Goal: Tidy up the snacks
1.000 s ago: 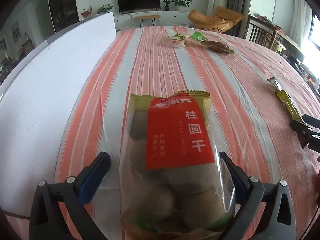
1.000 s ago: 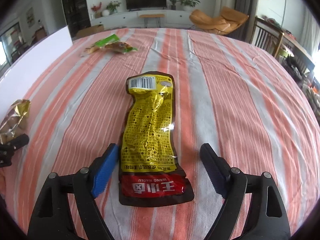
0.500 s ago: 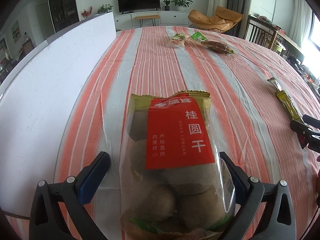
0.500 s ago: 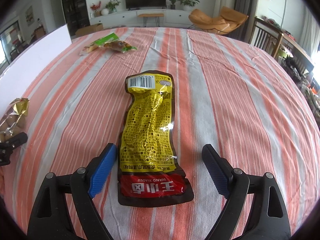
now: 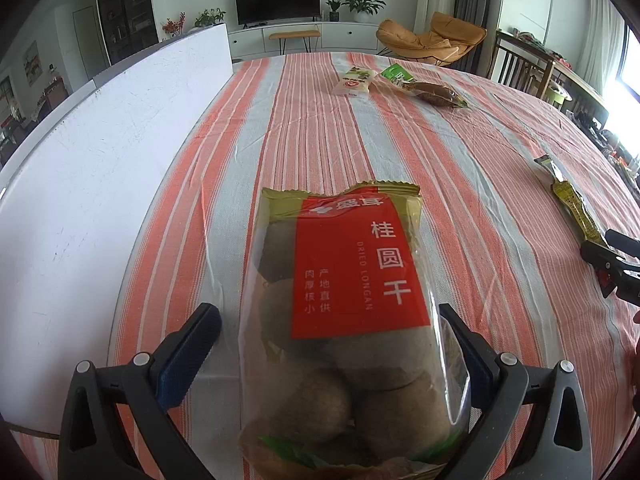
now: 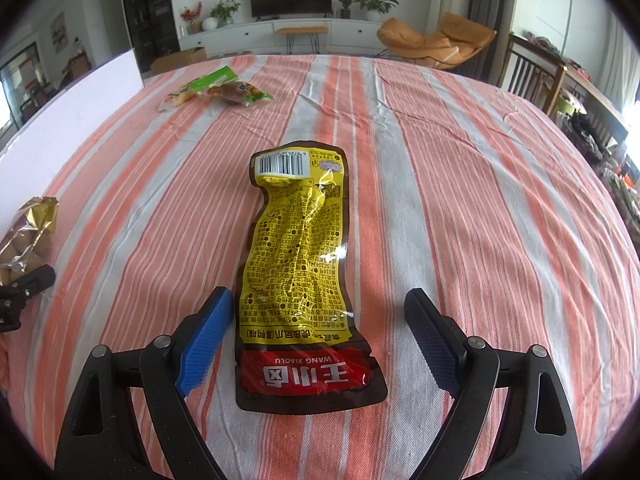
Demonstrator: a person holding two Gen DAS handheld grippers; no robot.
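The left gripper [image 5: 328, 344] straddles a bag of dried longan [image 5: 344, 320] lying on the striped tablecloth [image 5: 312, 128]; its jaws stand spread, left pad clear of the bag, right pad's contact unclear. The right gripper [image 6: 320, 332] has just been widening its jaws around a yellow chicken-feet pouch [image 6: 298, 256], pads apart from it. Two more snack packets [image 6: 218, 90] lie well beyond
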